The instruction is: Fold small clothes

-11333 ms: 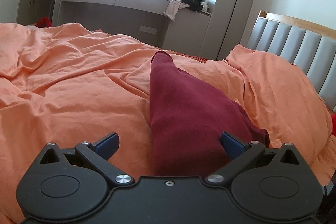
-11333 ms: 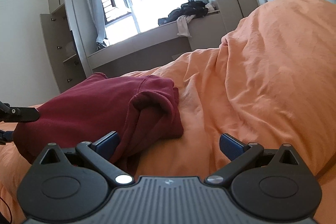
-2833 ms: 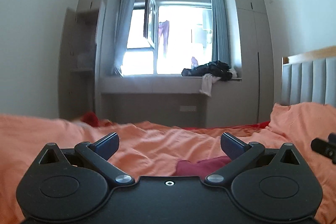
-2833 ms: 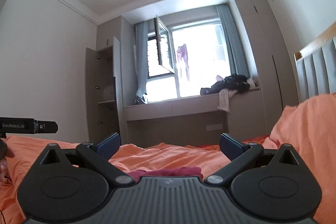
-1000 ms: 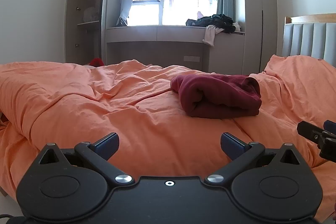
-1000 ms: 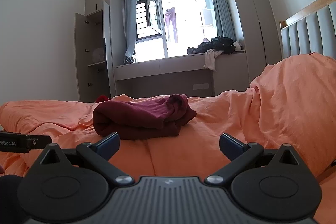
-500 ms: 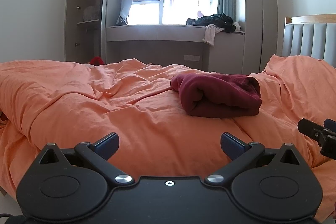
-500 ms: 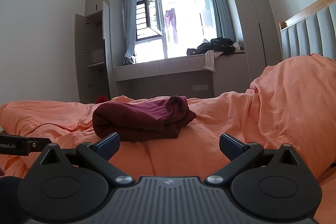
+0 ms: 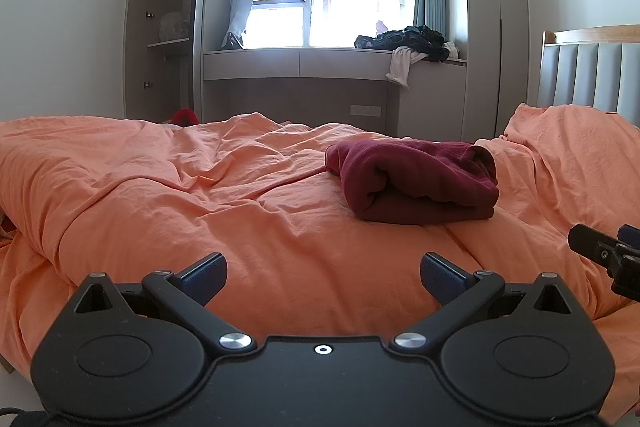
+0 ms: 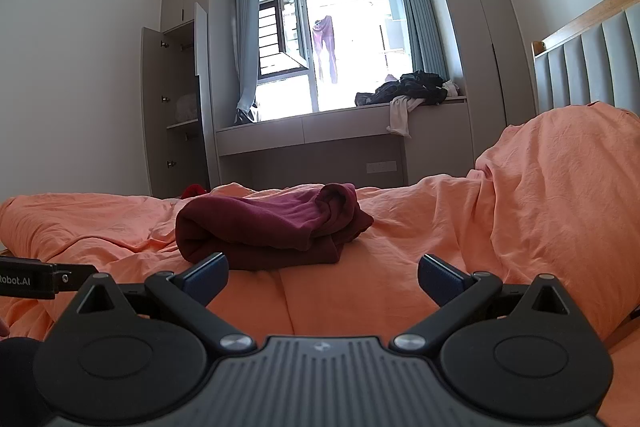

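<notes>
- Both of your grippers are spread wide and hold nothing: the left gripper [image 9: 322, 277] and the right gripper [image 10: 322, 277] each show bare orange duvet [image 9: 168, 195] between their blue pads.
- One dark red garment [image 9: 416, 183] lies on the duvet as a thick folded bundle, towards the headboard [image 9: 592, 75] end of the bed and well in from the edge nearest you.
- From your left gripper the bundle lies ahead and off to the right; from your right gripper [image 9: 604, 255] it lies ahead and slightly to the left [image 10: 272, 227]. So it sits roughly between the two, and clear of both.
- Its long axis runs across your view, from side to side, with the rounded fold facing you and the looser, bunched layers at the end nearer the headboard.
- Neither gripper touches it. The right one looks a little closer, though with these lenses you cannot be sure.
- By the look of it the fold is done, if lumpy; any tidying would start at that bunched end, which your right gripper reaches more directly.
</notes>
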Demonstrator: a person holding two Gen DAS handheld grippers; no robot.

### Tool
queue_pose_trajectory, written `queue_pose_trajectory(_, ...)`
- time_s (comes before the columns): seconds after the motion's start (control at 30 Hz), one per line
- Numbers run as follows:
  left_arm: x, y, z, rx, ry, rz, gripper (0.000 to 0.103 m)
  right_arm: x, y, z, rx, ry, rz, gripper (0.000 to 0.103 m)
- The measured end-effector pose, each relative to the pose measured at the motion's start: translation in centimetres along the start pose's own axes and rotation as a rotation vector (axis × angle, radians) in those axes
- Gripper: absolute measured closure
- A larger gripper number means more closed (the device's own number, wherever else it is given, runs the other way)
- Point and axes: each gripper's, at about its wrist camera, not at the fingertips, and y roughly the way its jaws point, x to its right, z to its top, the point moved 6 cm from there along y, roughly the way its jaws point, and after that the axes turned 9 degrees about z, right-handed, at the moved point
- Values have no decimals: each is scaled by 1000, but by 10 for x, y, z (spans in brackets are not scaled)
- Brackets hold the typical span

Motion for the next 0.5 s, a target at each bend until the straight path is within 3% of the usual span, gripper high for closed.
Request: queue_pose_trajectory(0.5,-7,2,1,-20,-12,38,0,0,0,0,0,1,1,0)
